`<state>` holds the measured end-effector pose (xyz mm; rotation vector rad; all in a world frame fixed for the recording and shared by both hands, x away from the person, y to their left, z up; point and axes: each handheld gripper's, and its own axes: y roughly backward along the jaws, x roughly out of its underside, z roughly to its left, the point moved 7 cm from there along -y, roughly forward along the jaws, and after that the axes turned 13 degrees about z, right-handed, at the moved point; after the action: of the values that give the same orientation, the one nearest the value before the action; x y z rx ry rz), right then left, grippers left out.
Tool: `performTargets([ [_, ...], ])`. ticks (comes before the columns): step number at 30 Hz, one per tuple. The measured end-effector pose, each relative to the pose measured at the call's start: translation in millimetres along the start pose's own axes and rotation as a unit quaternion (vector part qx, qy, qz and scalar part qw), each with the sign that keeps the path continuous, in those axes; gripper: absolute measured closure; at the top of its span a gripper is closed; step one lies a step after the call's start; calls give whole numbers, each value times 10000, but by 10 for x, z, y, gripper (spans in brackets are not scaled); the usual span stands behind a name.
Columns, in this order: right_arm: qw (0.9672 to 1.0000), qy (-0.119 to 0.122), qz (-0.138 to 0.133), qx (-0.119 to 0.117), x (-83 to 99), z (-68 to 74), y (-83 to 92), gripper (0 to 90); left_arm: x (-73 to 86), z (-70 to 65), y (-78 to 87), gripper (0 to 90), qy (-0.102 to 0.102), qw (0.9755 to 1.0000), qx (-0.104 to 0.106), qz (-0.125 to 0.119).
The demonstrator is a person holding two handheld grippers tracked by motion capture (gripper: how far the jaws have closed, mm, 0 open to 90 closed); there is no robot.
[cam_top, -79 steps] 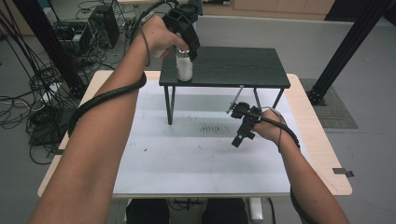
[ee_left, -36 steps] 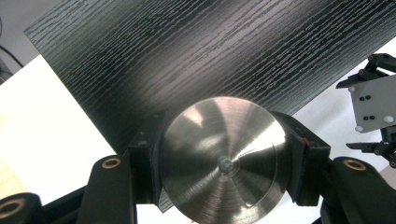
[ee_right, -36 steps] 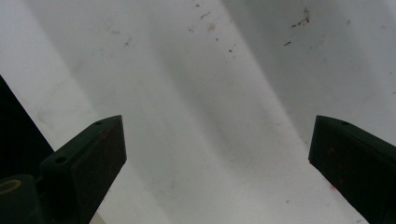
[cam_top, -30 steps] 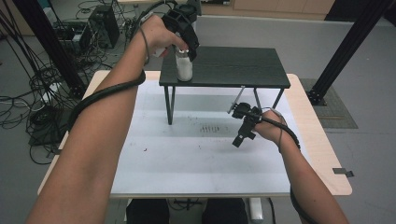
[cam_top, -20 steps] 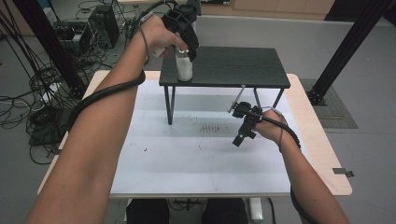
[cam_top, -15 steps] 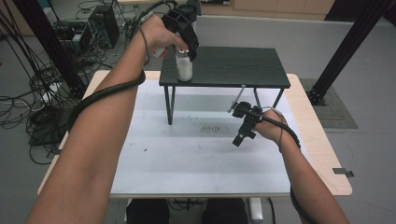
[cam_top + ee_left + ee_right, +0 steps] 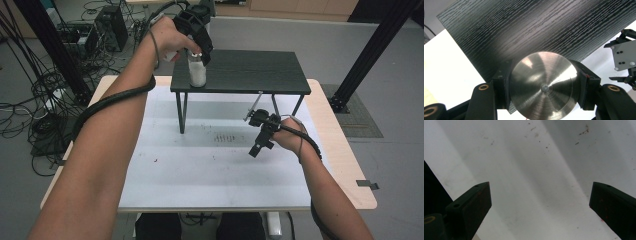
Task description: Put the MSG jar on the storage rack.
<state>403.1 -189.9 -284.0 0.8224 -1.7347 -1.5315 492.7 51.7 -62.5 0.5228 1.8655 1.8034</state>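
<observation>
A small white jar (image 7: 198, 74) with a round brushed-metal lid (image 7: 544, 86) stands upright on the left end of a black wood-grain shelf (image 7: 250, 70). From above, my left gripper (image 7: 199, 54) is shut on the jar, its black pads (image 7: 502, 87) pressed against both sides of the lid. Lower down, over the white table mat (image 7: 200, 165) in front of the shelf's right legs, my right gripper (image 7: 260, 140) is open. Its two black jaws stand wide apart with only the stained mat (image 7: 539, 185) between them.
The shelf stands on thin black legs (image 7: 182, 111) over the back of the mat. Wooden table edges (image 7: 345, 165) border the mat on both sides. Cables and equipment (image 7: 75, 40) lie on the floor at the left; a black frame post (image 7: 370, 55) rises at the right.
</observation>
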Motion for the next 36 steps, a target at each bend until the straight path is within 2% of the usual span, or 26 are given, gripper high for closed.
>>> performTargets([
  [9, 10000, -2, 26, -96, 7, -17, -14, 41, -5, 5, -3, 421, 1, 10000, 22, -1],
  [21, 10000, -13, 40, -23, 15, -11, 0, 40, -5, 12, -3, 417, -60, 10000, 29, 7],
  [22, 10000, -15, 24, 60, 16, 2, -1, 41, -11, 20, -9, 400, -51, 9999, 85, 26],
  [23, 10000, -15, 24, 60, 16, 2, -1, 41, -11, 20, -9, 349, -51, 9999, 85, 26],
  [24, 10000, -13, 27, 56, 15, 0, 2, 41, -18, 21, -11, 349, -51, 9999, 88, 49],
  [25, 10000, 2, 19, -20, 12, -11, 6, 41, -28, 12, -21, 288, 0, 10000, 50, 53],
  [26, 10000, 10, 16, -62, 11, -17, 6, 41, -28, 12, -21, 265, 0, 10000, 50, 53],
  [27, 10000, 10, 16, -62, 11, -17, 6, 41, -34, 12, -27, 265, -11, 10000, 55, 72],
  [28, 10000, -2, 23, 8, 8, 2, -3, 41, -53, 19, -42, 211, 16, 9999, 55, 155],
  [30, 10000, 3, 33, -38, 7, -7, -9, 41, -55, 16, -45, 196, 25, 9999, 28, 165],
  [31, 9999, 7, 45, -160, 7, -28, -8, 41, -52, 26, -50, 169, 84, 9998, 80, 149],
  [35, 9999, -2, 53, -146, 11, -25, -16, 41, -41, 51, -43, 73, 183, 9997, 134, 110],
  [36, 10000, 0, 45, -71, 14, -13, -19, 41, -37, 51, -45, 73, 259, 9995, 157, 87],
])
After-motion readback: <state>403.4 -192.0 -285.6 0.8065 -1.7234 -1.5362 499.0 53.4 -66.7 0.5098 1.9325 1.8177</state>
